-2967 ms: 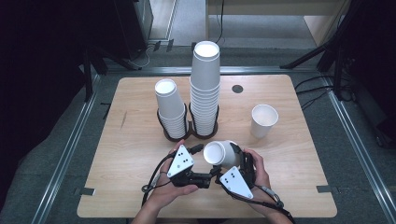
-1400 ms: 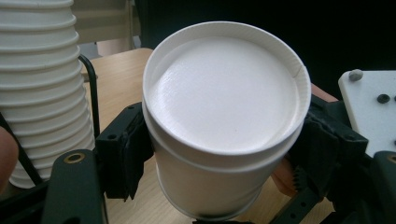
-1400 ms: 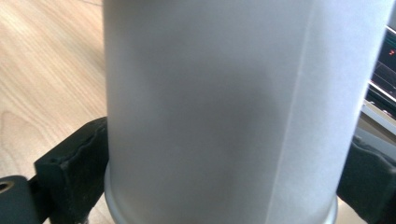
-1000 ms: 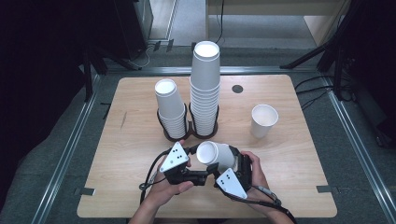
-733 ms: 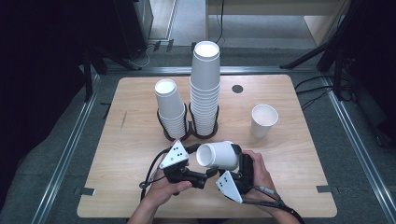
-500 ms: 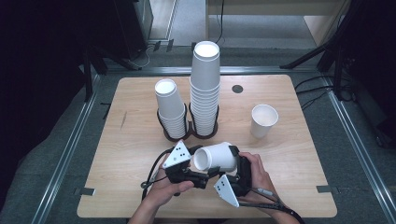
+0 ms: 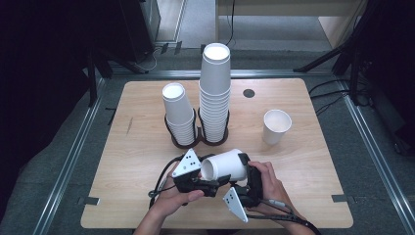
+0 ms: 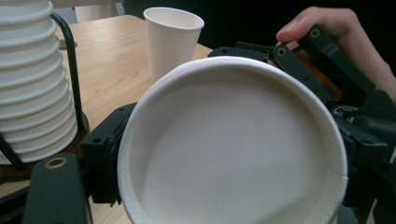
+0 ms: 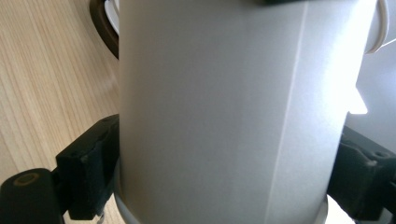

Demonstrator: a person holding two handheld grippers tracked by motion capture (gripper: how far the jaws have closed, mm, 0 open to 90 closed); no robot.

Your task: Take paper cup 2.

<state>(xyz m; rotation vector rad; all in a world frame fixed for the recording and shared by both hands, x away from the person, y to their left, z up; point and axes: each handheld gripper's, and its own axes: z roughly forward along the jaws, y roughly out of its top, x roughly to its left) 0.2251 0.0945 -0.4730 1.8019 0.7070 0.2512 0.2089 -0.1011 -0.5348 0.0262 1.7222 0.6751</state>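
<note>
White paper is what both grippers are working on: a single cup [image 7: 225, 166] is lying on its side just above the near edge of the wooden table [image 7: 313, 161], its open mouth facing the person's left. Three seconds back its mouth was facing more upward; it is now tipped fully level, and it is sitting slightly lower in the high view.

The right gripper [image 7: 247, 188] is clamping the cup's wall, with a black pad pressing on each side of the cup in the right gripper view [image 9: 229, 116]. The left gripper [image 7: 203, 178] is sitting at the cup's rim; its jaws have just been closing after a brief widening, and in the left gripper view the rim is filling the space between them [image 8: 233, 144], one pad touching the outside of the lip [image 8: 109, 154]. Whether the other pad is pressing I cannot tell, so the left grip is staying uncertain. Both hands are keeping roughly the same spot as a second ago.

Counting: one cup is being held, and one loose cup [image 7: 276, 126] is standing upright at the right, well apart. Two stacks are standing in a dark twin-ring holder [image 7: 195, 142]: a short stack [image 7: 178, 112] on the left and a tall stack [image 7: 215, 93] just beside it. One dark round hole [image 7: 249, 93] is showing behind them.
</note>
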